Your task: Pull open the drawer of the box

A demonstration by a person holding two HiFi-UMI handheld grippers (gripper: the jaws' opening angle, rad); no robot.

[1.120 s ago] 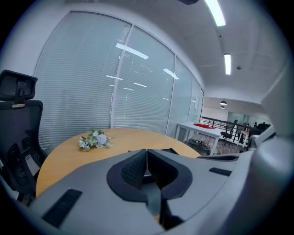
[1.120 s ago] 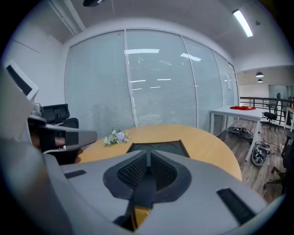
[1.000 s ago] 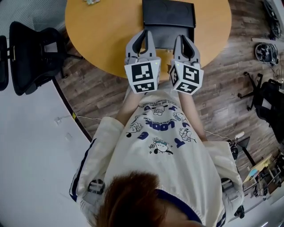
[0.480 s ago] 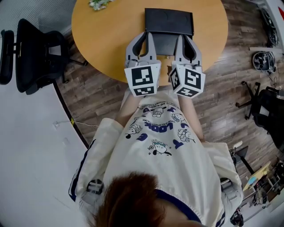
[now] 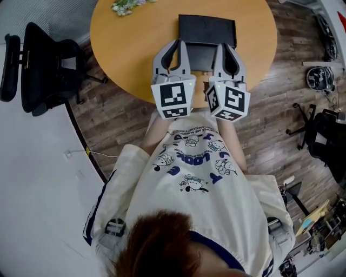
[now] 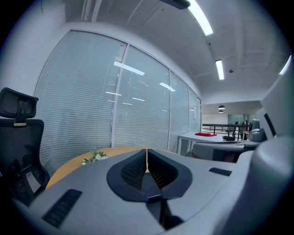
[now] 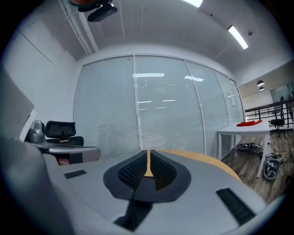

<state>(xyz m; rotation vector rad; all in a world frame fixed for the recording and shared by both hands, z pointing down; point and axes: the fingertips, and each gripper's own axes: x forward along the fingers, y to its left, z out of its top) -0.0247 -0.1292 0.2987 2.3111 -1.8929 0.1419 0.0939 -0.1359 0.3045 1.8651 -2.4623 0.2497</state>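
Observation:
In the head view a black box (image 5: 207, 28) lies on the round wooden table (image 5: 130, 48). Its drawer (image 5: 202, 56) juts out from the box's near side toward me. My left gripper (image 5: 176, 43) lies just left of the drawer and my right gripper (image 5: 226, 47) just right of it, both over the table's near edge. In the left gripper view the left gripper (image 6: 147, 152) has its jaws together with nothing between them. The right gripper (image 7: 148, 153) looks the same in its own view. Both gripper views point up at window blinds; the box is hidden in them.
A small sprig of flowers (image 5: 127, 6) lies at the table's far left. A black office chair (image 5: 46, 62) stands on the floor to the left, and more chairs (image 5: 324, 135) and a round object (image 5: 319, 77) are at the right. A white desk (image 6: 206, 137) stands beyond.
The head view has shifted, so the table and box sit lower in frame. Both grippers keep their places on either side of the drawer, still shut.

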